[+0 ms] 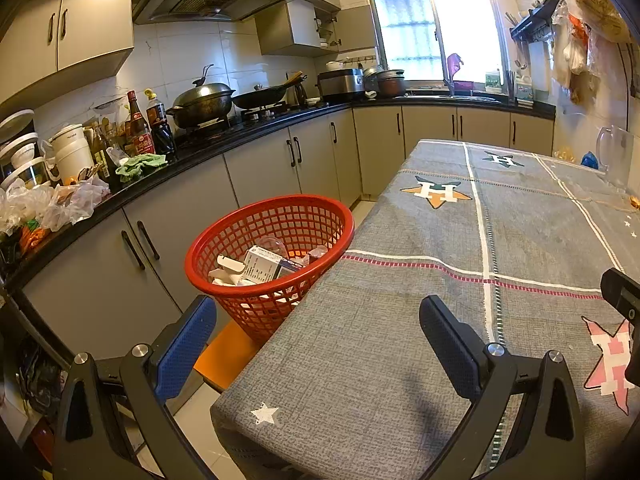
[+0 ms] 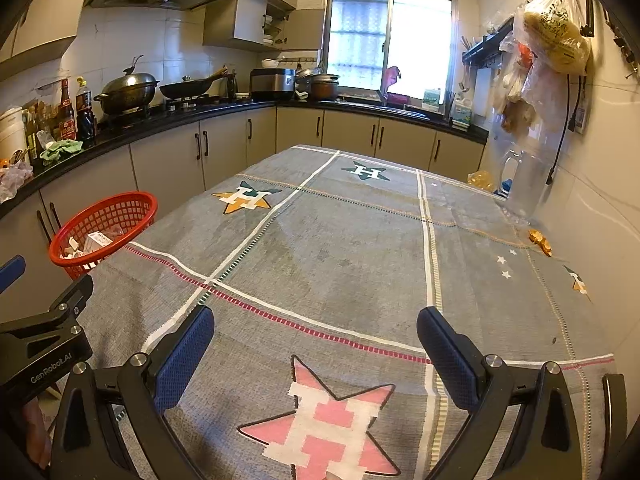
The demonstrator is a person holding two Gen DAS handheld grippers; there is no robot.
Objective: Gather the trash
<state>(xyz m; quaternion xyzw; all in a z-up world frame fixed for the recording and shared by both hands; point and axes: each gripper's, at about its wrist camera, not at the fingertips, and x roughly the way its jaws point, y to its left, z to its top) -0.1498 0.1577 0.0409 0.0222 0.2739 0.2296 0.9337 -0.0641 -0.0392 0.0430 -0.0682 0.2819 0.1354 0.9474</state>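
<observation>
You are working in a kitchen, at a table under a grey tablecloth (image 2: 344,264) printed with stars. Take that cloth as your reference for every position below.

Left of the cloth, against its left edge, stands the red mesh basket (image 1: 272,248), set on an orange seat (image 1: 224,360) below table height. It already contains trash: a white carton (image 1: 262,266), a clear plastic cup (image 1: 272,245) and pale paper scraps. Judge the collection as largely complete.

Over the cloth's near left corner hangs the left gripper (image 1: 316,344). Its jaws stand wide apart and hold nothing. Over the near centre, above the pink star (image 2: 324,424), hangs the right gripper (image 2: 316,344), jaws likewise spread and empty.

The central area of the cloth carries no loose items. At the cloth's right edge, near the wall, lies a small crumpled orange wrapper (image 2: 540,240). At the far right corner you see a clear jug (image 2: 520,184), a yellow bag (image 2: 480,179) and a blue item (image 1: 590,160); whether the latter two are trash cannot be determined.

Remaining work, as a judgement: the orange wrapper is the likeliest outstanding piece. It sits well apart from both grippers.
</observation>
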